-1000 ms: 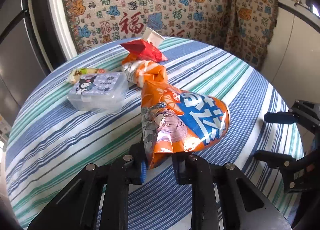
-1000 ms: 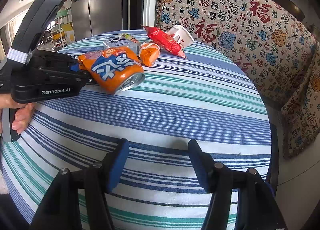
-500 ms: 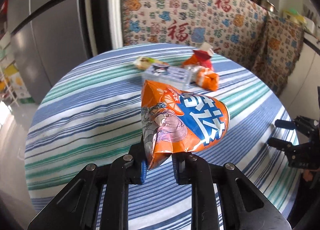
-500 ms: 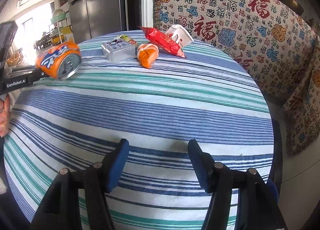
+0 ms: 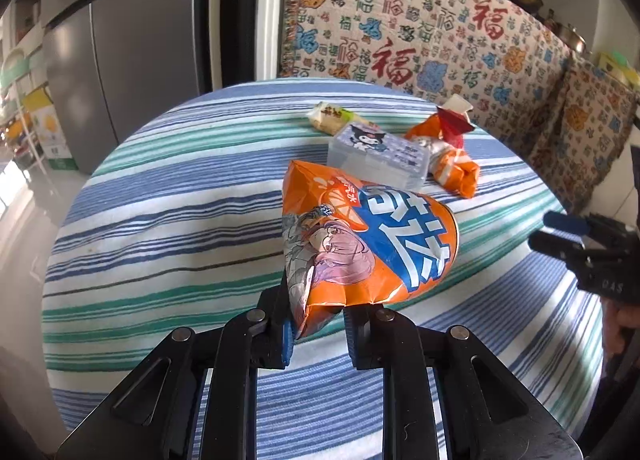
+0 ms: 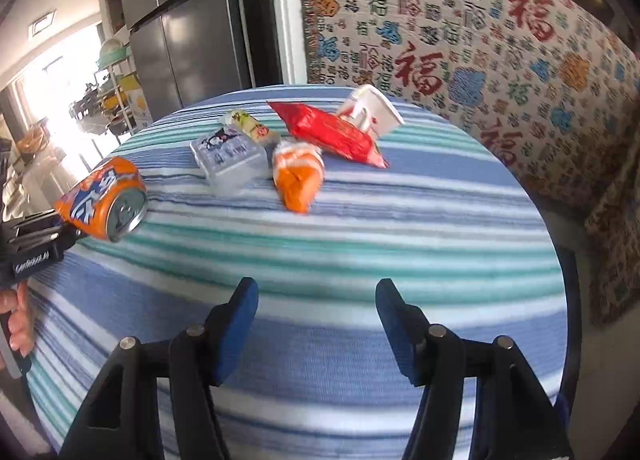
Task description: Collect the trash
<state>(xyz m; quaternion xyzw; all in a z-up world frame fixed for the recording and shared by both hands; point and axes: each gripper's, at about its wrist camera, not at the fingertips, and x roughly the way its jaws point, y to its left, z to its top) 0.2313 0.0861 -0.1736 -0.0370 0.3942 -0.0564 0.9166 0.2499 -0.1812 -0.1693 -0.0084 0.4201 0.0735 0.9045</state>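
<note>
The left tongs [image 5: 316,334] pinch the crushed end of an orange soda can [image 5: 360,248], held above the striped tabletop [image 5: 168,219]. The right tongs [image 6: 316,324] gape wide, holding nothing. Farther off lie a clear plastic box [image 6: 228,159], an orange wrapper [image 6: 298,175], a red packet [image 6: 332,133] and a white cup [image 6: 370,109].

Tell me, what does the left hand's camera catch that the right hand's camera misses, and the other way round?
Only the left wrist view shows the cartoon print on the crushed orange can and the left gripper pinching its flattened end. Only the right wrist view shows the can's silver top, the full red snack bag, the white cup behind it, and the open, empty right gripper. Both show the striped tablecloth, the clear plastic box, the small orange wrapper and the green-labelled packet.
</note>
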